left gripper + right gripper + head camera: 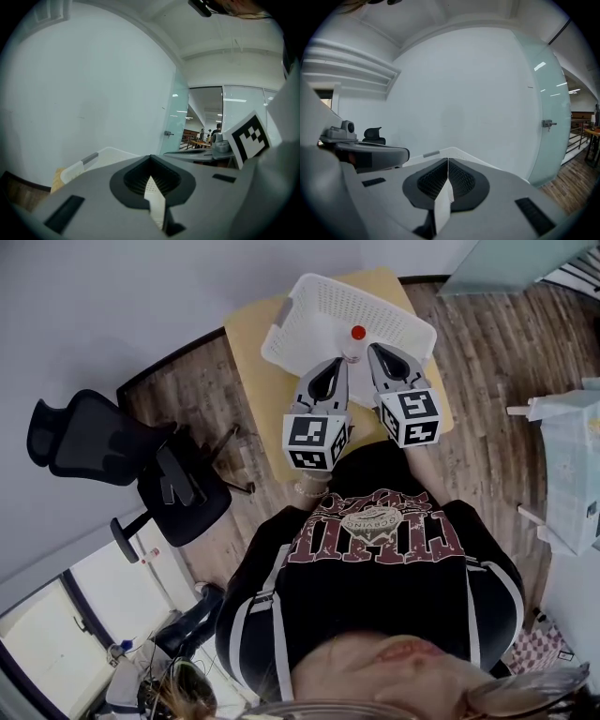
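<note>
One upright bottle [356,335] separates left gripper [340,362] from right gripper [373,350].

Red-capped bottle [355,341] upright (clear body) at white basket [314,301].

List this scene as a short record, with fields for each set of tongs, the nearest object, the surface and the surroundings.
Left tongs: shut, nothing between them
Right tongs: shut, nothing between them
Nearest object: red-capped bottle, upright between the two tips; contact cannot be told
Under it: white perforated tray
Surface: small yellow table
Surroundings: black office chair, wood floor
</note>
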Available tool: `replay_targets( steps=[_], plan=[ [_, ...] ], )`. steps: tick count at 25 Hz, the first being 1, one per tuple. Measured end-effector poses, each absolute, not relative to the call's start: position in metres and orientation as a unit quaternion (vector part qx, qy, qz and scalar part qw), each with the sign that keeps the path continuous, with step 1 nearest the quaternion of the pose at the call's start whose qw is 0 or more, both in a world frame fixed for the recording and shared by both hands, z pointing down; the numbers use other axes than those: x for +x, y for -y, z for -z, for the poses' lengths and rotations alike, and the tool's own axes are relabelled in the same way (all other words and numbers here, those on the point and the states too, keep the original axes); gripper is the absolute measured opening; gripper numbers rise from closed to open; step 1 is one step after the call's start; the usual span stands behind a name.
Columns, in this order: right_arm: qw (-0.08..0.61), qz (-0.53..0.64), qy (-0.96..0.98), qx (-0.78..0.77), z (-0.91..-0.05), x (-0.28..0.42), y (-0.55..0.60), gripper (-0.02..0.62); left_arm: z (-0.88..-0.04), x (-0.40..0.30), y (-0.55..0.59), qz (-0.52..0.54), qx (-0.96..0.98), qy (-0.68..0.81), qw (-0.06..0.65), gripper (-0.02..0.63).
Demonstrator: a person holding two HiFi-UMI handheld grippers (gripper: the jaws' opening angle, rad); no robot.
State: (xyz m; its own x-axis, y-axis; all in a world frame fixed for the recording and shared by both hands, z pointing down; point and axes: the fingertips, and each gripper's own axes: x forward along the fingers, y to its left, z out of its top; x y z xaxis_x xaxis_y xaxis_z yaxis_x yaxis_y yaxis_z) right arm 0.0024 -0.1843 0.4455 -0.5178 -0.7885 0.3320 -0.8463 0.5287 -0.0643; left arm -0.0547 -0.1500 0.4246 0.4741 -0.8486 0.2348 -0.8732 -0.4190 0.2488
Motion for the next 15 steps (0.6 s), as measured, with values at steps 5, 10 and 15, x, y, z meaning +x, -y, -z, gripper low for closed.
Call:
replay_targets(
  steps=[5, 10, 15],
  plan=[
    [0.148, -0.12, 0.871, 0.453, -0.457, 0.007, 0.198, 0.018, -0.429, -0.049, 0.16, -0.041, 0.831, 0.526, 0.178, 0.049],
    [0.161, -0.124, 0.876, 0.437, -0.466, 0.004, 0.209, 0.018, -0.432, -0.049, 0.166, -0.043, 0.821, 0.538, 0.185, 0.049],
    [0.168, -0.127, 0.879, 0.428, -0.472, 0.003, 0.219, 0.02, -0.436, -0.05, 0.173, -0.046, 0.813, 0.549, 0.188, 0.049]
  ],
)
